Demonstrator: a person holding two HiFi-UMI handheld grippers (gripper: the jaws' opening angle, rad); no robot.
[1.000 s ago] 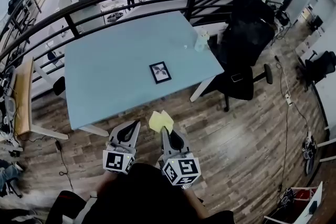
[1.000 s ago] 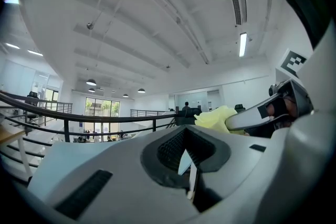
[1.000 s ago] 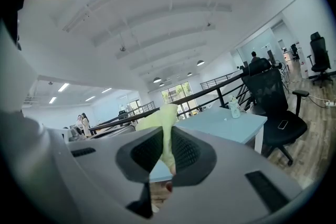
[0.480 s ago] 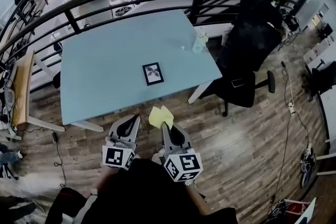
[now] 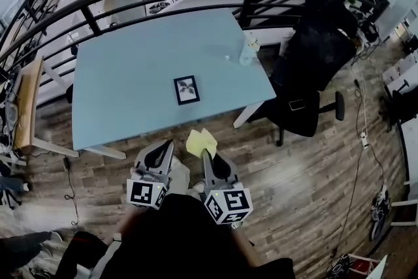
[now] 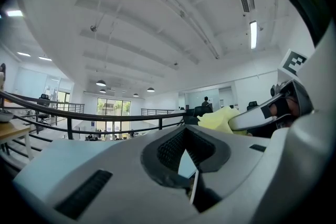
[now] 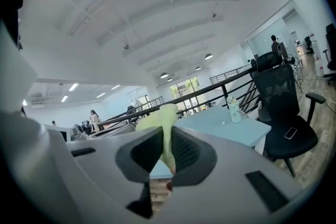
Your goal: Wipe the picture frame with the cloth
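Cloth (image 5: 200,142) pinched in right gripper (image 5: 204,154); left gripper (image 5: 169,143) closed, empty (frame (image 5: 187,89) on table (image 5: 117,91), chair (image 5: 307,75) beside).

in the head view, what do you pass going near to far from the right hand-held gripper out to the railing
right hand-held gripper → yellow cloth → picture frame on the blue table → bottle → black railing

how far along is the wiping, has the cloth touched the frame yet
Done: the cloth is picked up, pinched in the shut right tongs. In hand: both tongs hover over the floor, short of the table; the left tongs are shut on nothing. To do: reach the picture frame, lying untouched on the table, and wipe it.
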